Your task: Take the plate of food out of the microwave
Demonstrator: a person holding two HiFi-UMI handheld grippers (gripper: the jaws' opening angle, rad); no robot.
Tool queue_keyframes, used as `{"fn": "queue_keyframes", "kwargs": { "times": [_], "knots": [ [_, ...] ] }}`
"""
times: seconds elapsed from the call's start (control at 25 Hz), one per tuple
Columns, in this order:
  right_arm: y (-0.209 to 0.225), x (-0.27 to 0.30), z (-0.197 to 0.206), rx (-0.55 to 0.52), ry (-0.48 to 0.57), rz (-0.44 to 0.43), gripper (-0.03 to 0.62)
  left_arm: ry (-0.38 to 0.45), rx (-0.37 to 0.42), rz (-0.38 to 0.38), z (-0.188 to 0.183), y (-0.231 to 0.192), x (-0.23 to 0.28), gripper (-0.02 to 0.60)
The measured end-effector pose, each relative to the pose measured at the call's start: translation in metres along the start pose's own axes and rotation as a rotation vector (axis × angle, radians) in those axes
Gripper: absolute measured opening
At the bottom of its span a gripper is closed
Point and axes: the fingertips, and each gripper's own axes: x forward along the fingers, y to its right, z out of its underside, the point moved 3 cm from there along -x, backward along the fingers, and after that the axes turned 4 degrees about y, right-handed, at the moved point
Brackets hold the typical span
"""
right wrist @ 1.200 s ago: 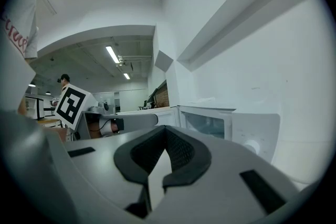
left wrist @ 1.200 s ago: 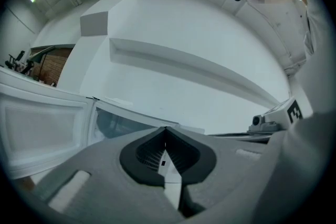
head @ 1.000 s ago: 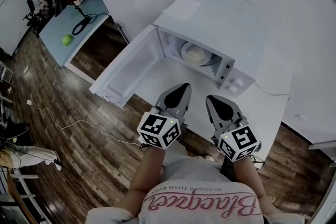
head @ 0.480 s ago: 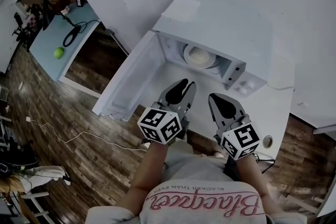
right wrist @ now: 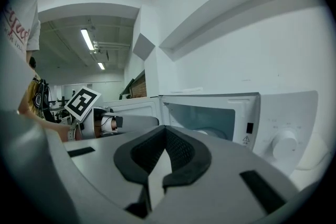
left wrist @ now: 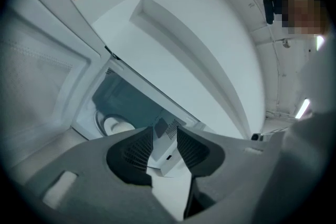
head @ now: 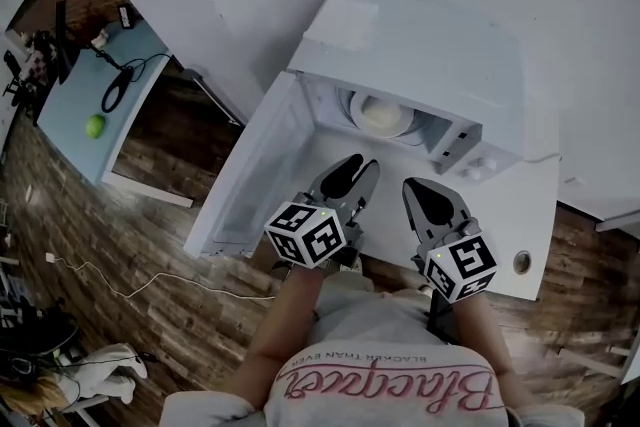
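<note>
A white microwave (head: 420, 45) stands on a white counter with its door (head: 250, 165) swung open to the left. Inside it lies a round plate of pale food (head: 380, 113), which also shows as the plate (left wrist: 113, 124) in the left gripper view and the plate (right wrist: 212, 132) in the right gripper view. My left gripper (head: 362, 165) hovers just before the opening; its jaws are opening with nothing between them, as the left gripper (left wrist: 165, 139) view shows. My right gripper (head: 415, 190) is beside it, shut and empty, as the right gripper (right wrist: 165, 131) view shows.
The microwave's knobs (head: 480, 165) sit on its right front, with a knob (right wrist: 285, 144) near my right gripper. The counter (head: 510, 215) has a round hole (head: 521, 262). A blue table with a green ball (head: 95, 125) stands far left over wood floor with cables.
My left gripper's jaws have parted from shut to wide. Both grippers sit slightly nearer the microwave opening, and the head view has shifted toward it.
</note>
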Motion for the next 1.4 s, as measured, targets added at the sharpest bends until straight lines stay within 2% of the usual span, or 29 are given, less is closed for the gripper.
{"fn": "queue_keyframes", "kwargs": {
  "times": [0.16, 0.52, 0.8, 1.04, 1.4],
  "knots": [
    [-0.004, 0.011, 0.009, -0.031, -0.026, 0.014, 0.006, -0.016, -0.054, 0.070, 0.001, -0.010, 0.004, 0.144],
    [-0.010, 0.021, 0.020, -0.010, -0.054, 0.041, 0.006, -0.016, -0.137, 0.074, 0.005, -0.037, 0.010, 0.144],
    [-0.011, 0.025, 0.028, 0.009, -0.050, 0.070, 0.006, 0.002, -0.255, 0.006, 0.018, -0.066, 0.017, 0.143],
    [-0.014, 0.033, 0.040, 0.017, -0.059, 0.062, 0.006, 0.003, -0.374, -0.014, 0.035, -0.081, 0.028, 0.143],
    [-0.005, 0.043, 0.053, 0.048, -0.073, 0.039, 0.006, 0.009, -0.462, -0.082, 0.050, -0.100, 0.052, 0.143]
  ]
}}
